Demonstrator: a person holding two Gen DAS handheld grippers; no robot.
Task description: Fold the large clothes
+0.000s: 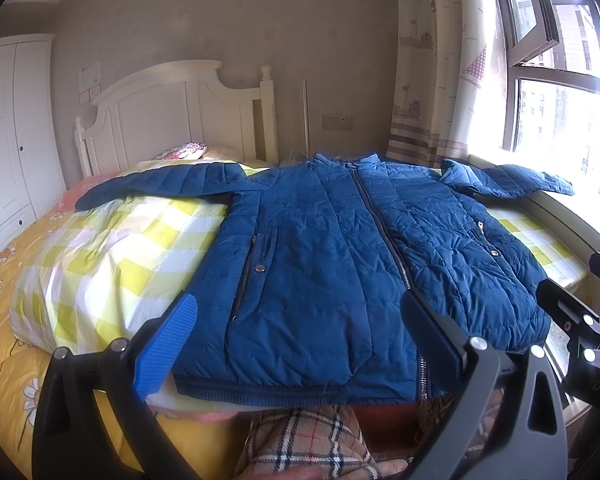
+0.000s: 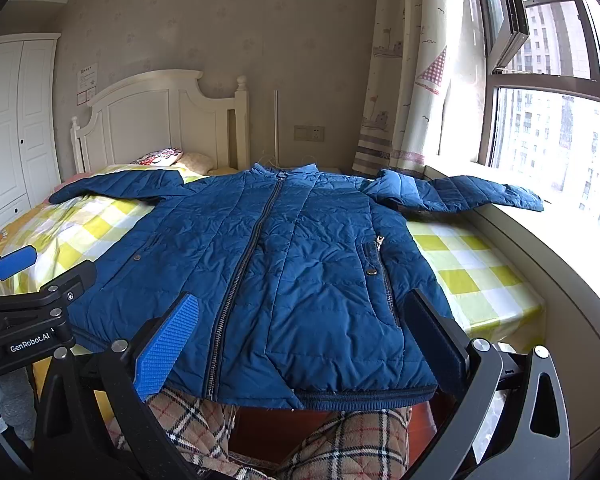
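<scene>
A blue quilted jacket [image 1: 332, 248] lies flat and zipped on the bed, front up, collar toward the headboard, both sleeves spread out; it also shows in the right wrist view [image 2: 292, 264]. Its hem hangs at the near bed edge. My left gripper [image 1: 300, 340] is open and empty, held over the hem's left half. My right gripper [image 2: 304, 340] is open and empty over the hem's right half. The right gripper also shows at the right edge of the left wrist view [image 1: 576, 312], and the left gripper at the left of the right wrist view [image 2: 40, 276].
The bed has a yellow and white checked cover [image 1: 112, 248] and a white headboard [image 1: 172, 112]. A pillow [image 2: 160, 157] lies by the headboard. A window sill [image 2: 560, 248] runs along the right under the right sleeve. A white wardrobe [image 1: 8, 132] stands left. Plaid-trousered legs [image 2: 340, 440] are below.
</scene>
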